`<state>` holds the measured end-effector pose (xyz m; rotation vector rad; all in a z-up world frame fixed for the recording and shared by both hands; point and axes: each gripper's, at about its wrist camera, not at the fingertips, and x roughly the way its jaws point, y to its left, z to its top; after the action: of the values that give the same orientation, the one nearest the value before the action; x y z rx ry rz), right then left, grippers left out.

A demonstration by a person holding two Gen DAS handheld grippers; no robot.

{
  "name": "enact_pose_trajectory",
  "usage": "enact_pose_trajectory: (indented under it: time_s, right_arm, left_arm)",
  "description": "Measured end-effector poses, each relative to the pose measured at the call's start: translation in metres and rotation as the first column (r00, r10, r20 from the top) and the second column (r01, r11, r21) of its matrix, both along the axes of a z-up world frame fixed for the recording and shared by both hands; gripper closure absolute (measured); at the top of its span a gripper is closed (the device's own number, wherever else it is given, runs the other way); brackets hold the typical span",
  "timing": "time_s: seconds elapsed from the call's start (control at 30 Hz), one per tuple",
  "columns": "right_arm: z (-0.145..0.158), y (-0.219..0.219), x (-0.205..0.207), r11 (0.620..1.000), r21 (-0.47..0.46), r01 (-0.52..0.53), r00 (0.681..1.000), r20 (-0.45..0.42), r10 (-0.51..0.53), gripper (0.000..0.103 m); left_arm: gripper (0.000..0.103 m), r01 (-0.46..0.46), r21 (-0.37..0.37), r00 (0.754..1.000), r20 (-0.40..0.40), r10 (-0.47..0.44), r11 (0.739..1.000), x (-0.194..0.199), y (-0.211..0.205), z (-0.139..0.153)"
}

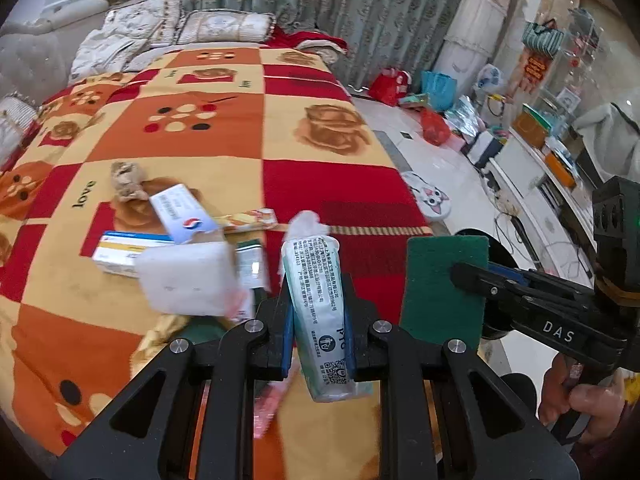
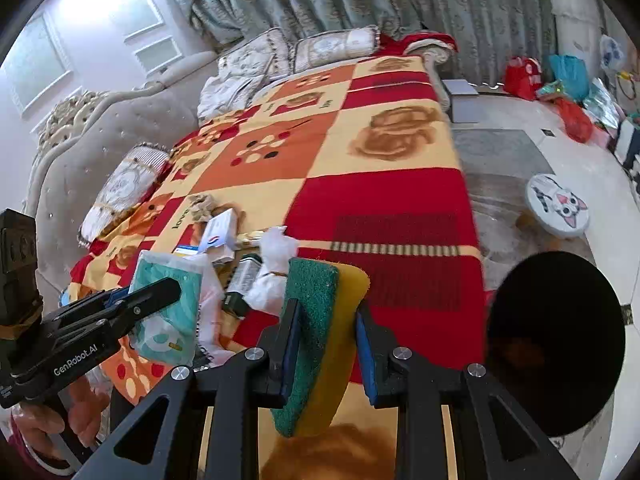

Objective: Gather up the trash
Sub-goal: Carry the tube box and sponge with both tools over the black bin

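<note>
My left gripper (image 1: 316,312) is shut on a teal and white tissue packet (image 1: 310,256), which stands upright between the blue pads. The right gripper (image 2: 326,316) is shut on a green and yellow scouring sponge (image 2: 316,292). In the left wrist view the right gripper (image 1: 464,276) and its sponge (image 1: 440,280) hang at the right, just in front of a black round bin (image 1: 496,252). The right wrist view shows the left gripper (image 2: 168,292) with the packet (image 2: 168,320) at the left, and the bin (image 2: 556,344) on the floor at the right.
Loose trash lies on the chequered bedspread (image 1: 328,184): crumpled brown paper (image 1: 126,180), a white card box (image 1: 180,212), a blue and yellow box (image 1: 120,254), a white foam block (image 1: 188,278) and a wrapper (image 1: 248,218). A cat stool (image 2: 558,204) and bags (image 1: 436,88) stand on the floor.
</note>
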<state>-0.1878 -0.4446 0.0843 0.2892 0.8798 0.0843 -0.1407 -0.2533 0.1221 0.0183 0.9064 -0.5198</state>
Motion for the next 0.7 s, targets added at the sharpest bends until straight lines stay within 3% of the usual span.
enact_pose_trajectory:
  time_s: [0.7]
  right_arm:
    - [0.012,-0.088,-0.049,0.977,-0.091,0.195,0.981,0.018,-0.194,0.078]
  left_arm:
    - [0.086,0.147,-0.012,0.989,-0.019,-0.147,0.989,-0.019,-0.096,-0.001]
